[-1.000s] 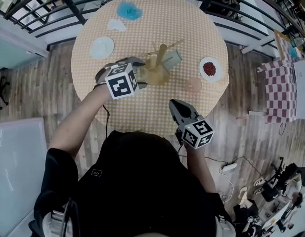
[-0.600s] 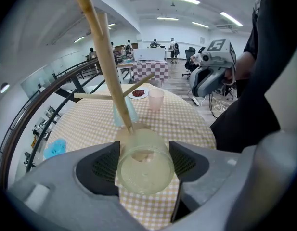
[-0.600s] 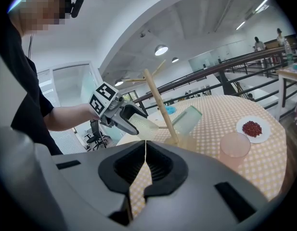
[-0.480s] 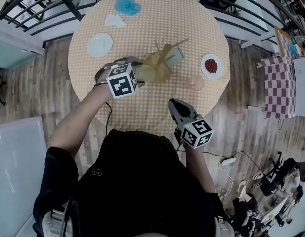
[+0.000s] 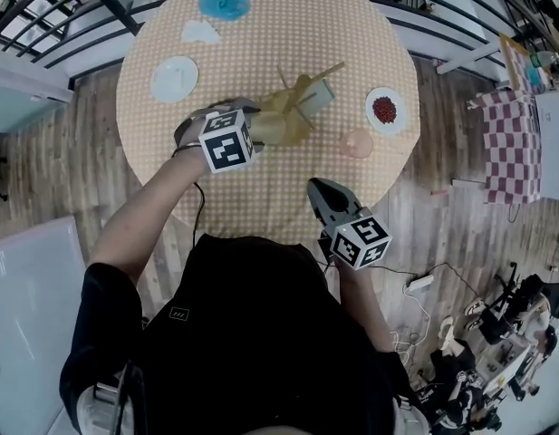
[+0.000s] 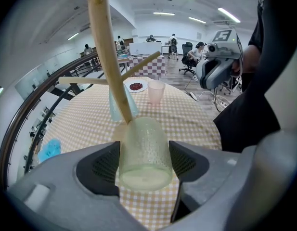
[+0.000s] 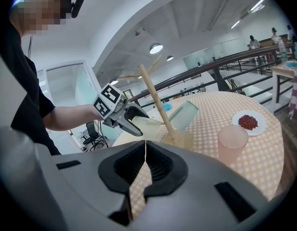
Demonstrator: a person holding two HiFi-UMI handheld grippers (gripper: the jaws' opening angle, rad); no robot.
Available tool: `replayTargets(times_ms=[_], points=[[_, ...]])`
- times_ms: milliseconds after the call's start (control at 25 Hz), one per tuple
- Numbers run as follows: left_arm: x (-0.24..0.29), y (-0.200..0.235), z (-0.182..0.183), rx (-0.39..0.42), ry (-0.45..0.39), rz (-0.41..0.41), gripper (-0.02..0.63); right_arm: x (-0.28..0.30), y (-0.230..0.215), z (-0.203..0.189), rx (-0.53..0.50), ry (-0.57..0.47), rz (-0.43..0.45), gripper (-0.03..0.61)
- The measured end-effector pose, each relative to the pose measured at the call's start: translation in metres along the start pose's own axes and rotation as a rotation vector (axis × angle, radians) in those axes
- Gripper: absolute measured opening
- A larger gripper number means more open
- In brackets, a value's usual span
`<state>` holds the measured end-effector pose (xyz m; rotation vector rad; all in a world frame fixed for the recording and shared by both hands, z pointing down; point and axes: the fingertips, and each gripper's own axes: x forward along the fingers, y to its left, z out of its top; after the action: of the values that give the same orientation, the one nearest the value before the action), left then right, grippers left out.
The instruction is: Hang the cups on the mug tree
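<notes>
As the left gripper (image 6: 145, 165) dips lower than a second ago, the right gripper (image 7: 144, 153) hasn't budged, jaws closed on nothing. Round tan-checked table (image 5: 261, 198), plank floor (image 5: 71, 179), black railing (image 5: 80, 25) beyond. Left jaws clamp the pale green pebbled cup (image 6: 143, 141), its far end right at the wooden mug tree (image 6: 106, 57) just ahead.

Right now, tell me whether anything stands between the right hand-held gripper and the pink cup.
Nothing visible does. The pink cup stands alone on the table ahead of the shut right hand-held gripper; the mug tree and the left hand-held gripper lie off to its left.
</notes>
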<state>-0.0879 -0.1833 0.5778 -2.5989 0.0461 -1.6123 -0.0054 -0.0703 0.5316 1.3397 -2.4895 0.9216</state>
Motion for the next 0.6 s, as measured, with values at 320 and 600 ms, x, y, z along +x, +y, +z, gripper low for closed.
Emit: replayTargets(times_ms=[320, 600], points=[[0.015, 0.002, 0.000, 0.050, 0.070, 0.025, 0.310, -0.006, -0.008, -0.007, 0.022, -0.006, -0.028, 0.017], [0.016, 0.002, -0.002, 0.032, 0.064, 0.041, 0.310, -0.009, -0.007, -0.011, 0.026, -0.002, -0.031, 0.017]])
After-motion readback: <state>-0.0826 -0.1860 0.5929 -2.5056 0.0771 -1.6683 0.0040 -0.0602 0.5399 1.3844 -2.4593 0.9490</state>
